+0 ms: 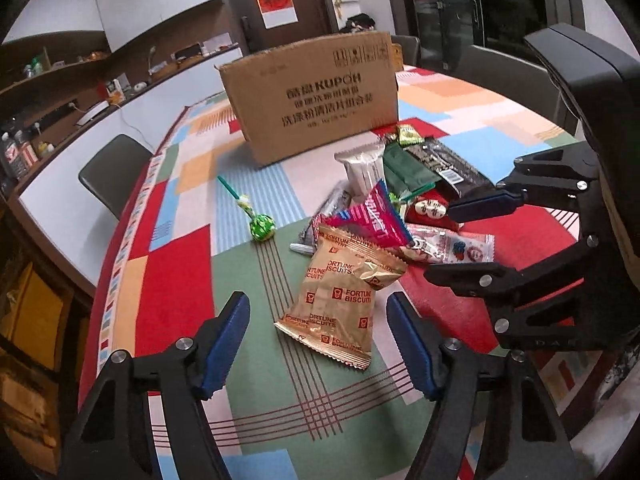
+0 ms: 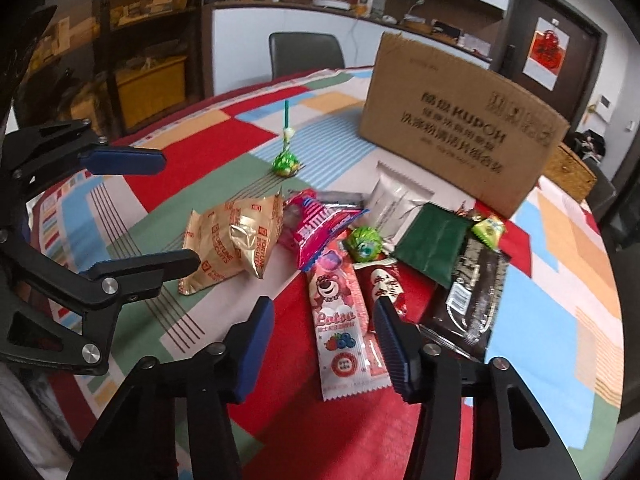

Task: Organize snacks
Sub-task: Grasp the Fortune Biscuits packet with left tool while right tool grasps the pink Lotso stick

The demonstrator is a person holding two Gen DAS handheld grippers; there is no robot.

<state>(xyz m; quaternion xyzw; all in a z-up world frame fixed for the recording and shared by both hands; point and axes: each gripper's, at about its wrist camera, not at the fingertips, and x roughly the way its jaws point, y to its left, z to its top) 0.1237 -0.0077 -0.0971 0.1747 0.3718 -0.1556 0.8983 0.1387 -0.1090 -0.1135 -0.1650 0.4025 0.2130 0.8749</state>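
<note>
**A:** Left wrist view first. The left gripper sits low in the frame, its blue ribbed pads spread wide and holding nothing. Between and just beyond them, at centre, lies the crinkly gold foil packet of fortune biscuits.

**B:** So that packet is the likely pick?

**A:** I'd judge so. It is puffy and slick; best to close on the flat crimped lower edge, not the air-filled belly, which could slip or crush the biscuits. The brown corrugated cardboard box at upper centre looks like the destination, well apart from it.

**B:** And the rest?

**A:** A green foil-wrapped lollipop on a green stick lies alone, left of centre. The right gripper enters from the right edge, also spread.

**B:** Right wrist view?

**A:** The right gripper at bottom centre is spread and empty, with the long pink glossy Lotso candy sachet lying flat between its pads. Thin and flat, so it needs a low pinch at one edge. At right, a dark green matte pouch overlaps a black shiny wrapper. All rest on the colourful patchwork tablecloth.
</note>
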